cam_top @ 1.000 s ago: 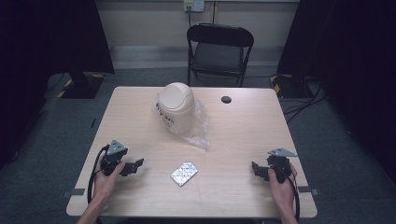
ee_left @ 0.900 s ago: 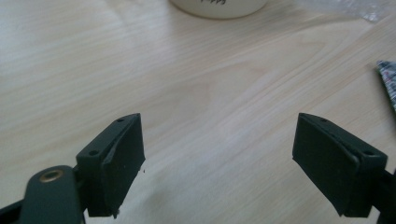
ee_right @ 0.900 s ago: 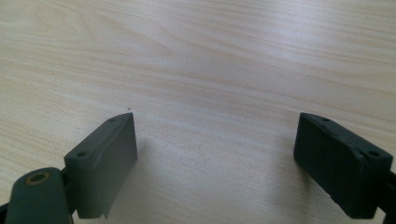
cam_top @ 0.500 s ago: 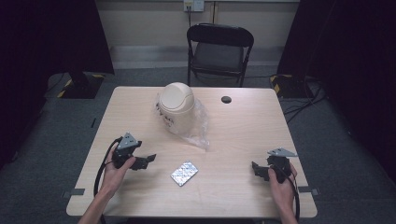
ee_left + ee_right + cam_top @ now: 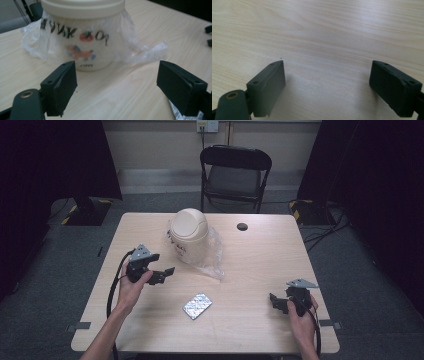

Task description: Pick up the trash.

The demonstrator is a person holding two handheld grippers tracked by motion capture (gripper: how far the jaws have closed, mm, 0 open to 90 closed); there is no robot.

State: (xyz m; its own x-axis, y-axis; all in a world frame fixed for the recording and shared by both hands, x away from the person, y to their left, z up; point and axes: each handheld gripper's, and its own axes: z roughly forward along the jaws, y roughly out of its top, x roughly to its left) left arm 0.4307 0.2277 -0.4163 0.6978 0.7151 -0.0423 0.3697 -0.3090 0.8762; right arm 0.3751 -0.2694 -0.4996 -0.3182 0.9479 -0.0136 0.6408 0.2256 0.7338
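A small cream bin with a domed lid (image 5: pixel 189 234) stands at the table's far middle, lined with a clear plastic bag (image 5: pixel 212 262) that spills around its base. In the left gripper view the bin (image 5: pixel 82 32) fills the background, its printed wording upside down. My left gripper (image 5: pixel 165 274) is lifted just left of the bin, jaws open and empty, pointing toward it (image 5: pixel 117 87). A silver foil packet (image 5: pixel 197 306) lies flat at the front middle. My right gripper (image 5: pixel 275 302) rests near the front right, open, with bare wood between its jaws (image 5: pixel 327 85).
The light wooden table (image 5: pixel 260 255) has a small black round cap (image 5: pixel 242 226) near its far edge. A black folding chair (image 5: pixel 235 172) stands behind the table. Dark curtains flank both sides, and cables lie on the grey floor.
My left gripper has risen and moved forward and right, from the front left of the table to just beside the bin. The right gripper has stayed put.
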